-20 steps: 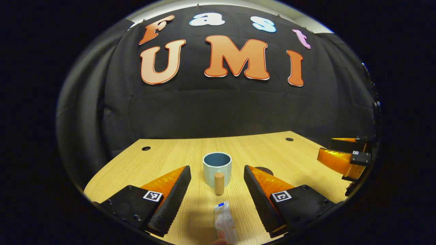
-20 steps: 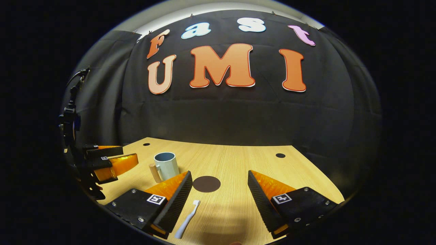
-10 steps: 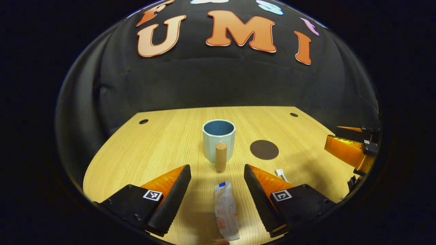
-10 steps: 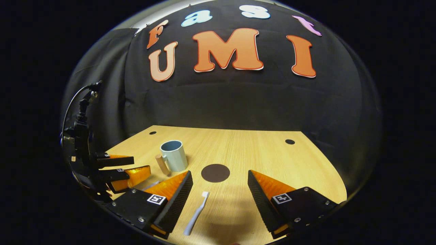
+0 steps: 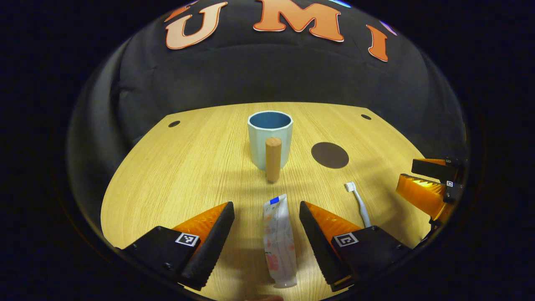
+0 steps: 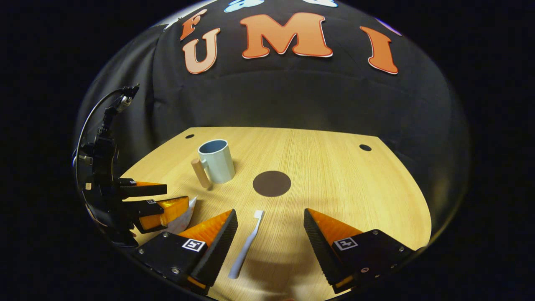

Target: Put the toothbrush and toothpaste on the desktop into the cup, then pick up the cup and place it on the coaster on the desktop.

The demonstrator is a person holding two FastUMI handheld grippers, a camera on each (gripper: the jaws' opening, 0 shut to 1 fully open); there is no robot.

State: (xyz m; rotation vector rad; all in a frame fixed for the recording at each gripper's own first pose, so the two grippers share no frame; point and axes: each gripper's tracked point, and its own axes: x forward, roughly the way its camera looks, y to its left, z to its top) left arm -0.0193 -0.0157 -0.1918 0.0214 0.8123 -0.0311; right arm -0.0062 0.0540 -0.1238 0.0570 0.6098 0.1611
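A pale blue cup (image 5: 270, 138) with a wooden handle (image 5: 273, 159) stands mid-desk, also visible as the cup (image 6: 217, 160) in the right gripper view. The toothpaste tube (image 5: 278, 239) lies flat between the fingers of my open left gripper (image 5: 266, 217), untouched. A white toothbrush (image 6: 247, 243) lies between the fingers of my open right gripper (image 6: 271, 223), nearer its left finger; the same toothbrush (image 5: 359, 203) shows in the left gripper view. The dark round coaster (image 6: 271, 183) lies right of the cup, seen too as the coaster (image 5: 329, 155). The left gripper (image 6: 156, 200) hangs at the far left.
The wooden desk (image 5: 188, 167) has small round holes near its back corners (image 5: 174, 123) (image 6: 365, 147). The black cloth wall stands right behind the desk. The right gripper (image 5: 430, 188) hovers at the right edge of the left gripper view.
Both grippers have tipped downward and come over the desk, so the toothpaste and toothbrush now lie farther in between their open fingers. The cup and coaster have not moved.
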